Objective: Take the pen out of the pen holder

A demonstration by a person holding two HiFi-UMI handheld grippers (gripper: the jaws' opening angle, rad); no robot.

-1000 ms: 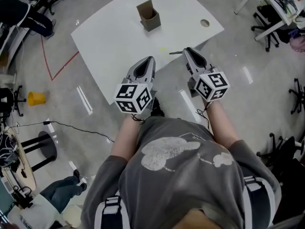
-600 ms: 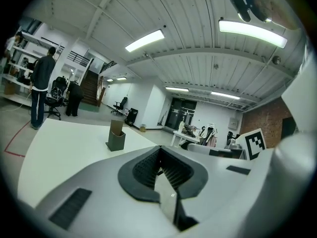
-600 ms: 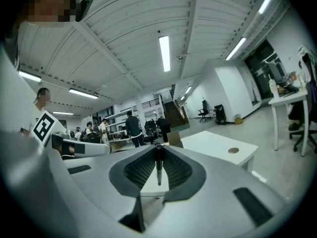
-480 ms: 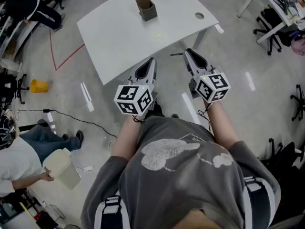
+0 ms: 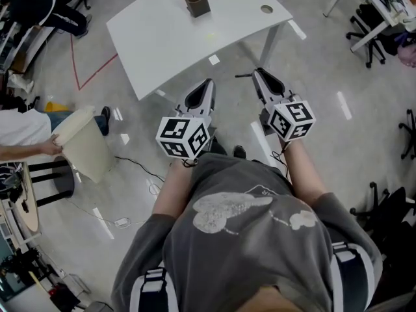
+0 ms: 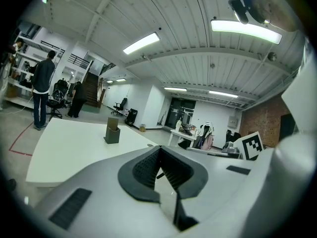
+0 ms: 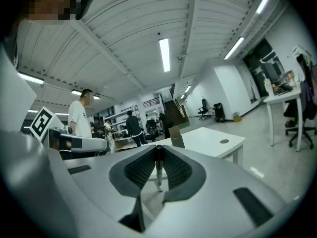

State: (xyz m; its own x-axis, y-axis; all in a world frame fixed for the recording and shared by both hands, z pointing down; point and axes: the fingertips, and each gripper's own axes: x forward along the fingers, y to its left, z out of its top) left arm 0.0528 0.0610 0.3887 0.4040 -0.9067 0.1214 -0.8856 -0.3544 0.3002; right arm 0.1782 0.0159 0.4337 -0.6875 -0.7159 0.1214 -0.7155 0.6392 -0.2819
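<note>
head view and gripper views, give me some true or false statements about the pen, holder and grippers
1. The right gripper is shut on the pen. True.
2. The holder stands on the floor. False: it stands on the white table.
3. The left gripper holds the holder. False: its jaws are together with nothing between them.
4. A person at the left holds a cream bin. True.
5. Both grippers hang over the table. False: they are over the floor, short of the table's edge.
</note>
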